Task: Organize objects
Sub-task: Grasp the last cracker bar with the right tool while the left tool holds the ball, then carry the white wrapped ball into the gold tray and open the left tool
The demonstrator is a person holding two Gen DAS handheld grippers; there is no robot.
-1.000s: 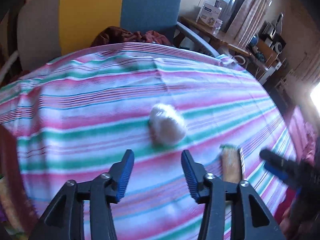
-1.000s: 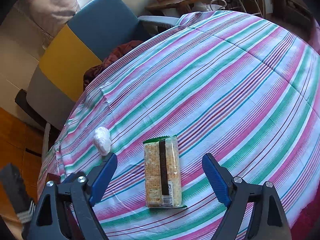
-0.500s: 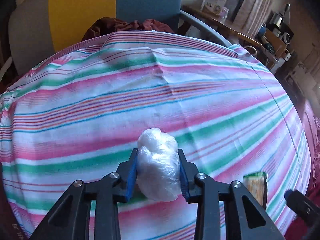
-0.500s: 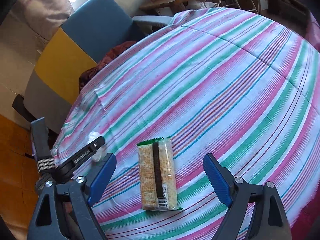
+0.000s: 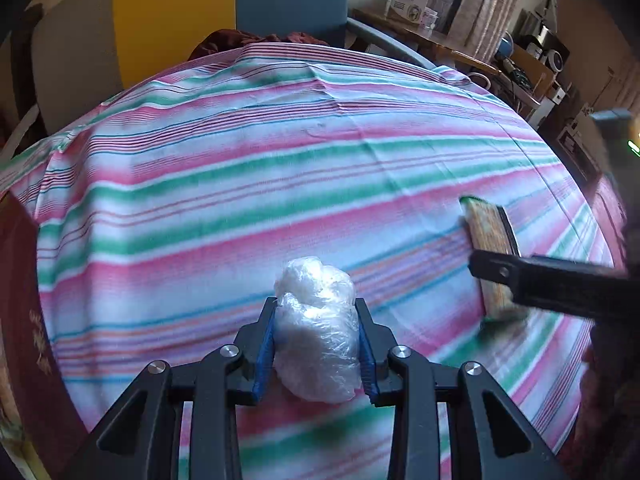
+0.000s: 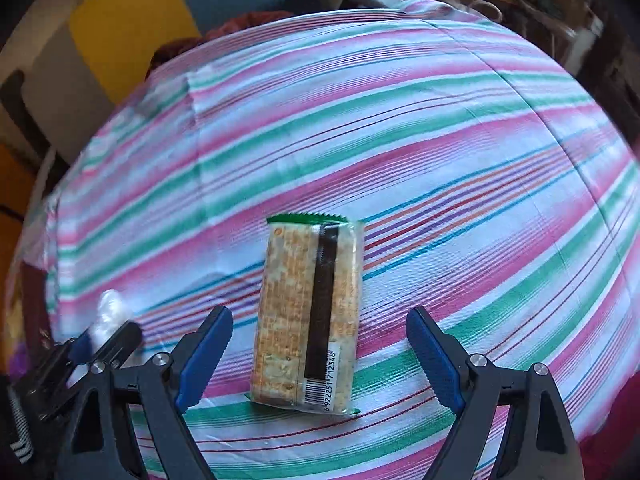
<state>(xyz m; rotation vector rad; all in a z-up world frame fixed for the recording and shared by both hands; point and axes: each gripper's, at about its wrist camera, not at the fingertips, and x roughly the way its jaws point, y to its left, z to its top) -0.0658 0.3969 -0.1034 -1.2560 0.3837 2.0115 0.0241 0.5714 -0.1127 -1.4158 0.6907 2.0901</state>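
One clear plastic wrapper, a cracker pack [image 6: 308,316] sealed with crackers visible inside, lies flat on the striped tablecloth [image 6: 400,140], between the wide-open fingers of the right gripper [image 6: 319,354] without touching them. One crumpled plastic bundle [image 5: 318,328], contents unclear, sits pinched between the pads of the left gripper [image 5: 316,350], low over the cloth near its front. The far cloth is bare up to the edge beside the armchair [image 5: 224,8]
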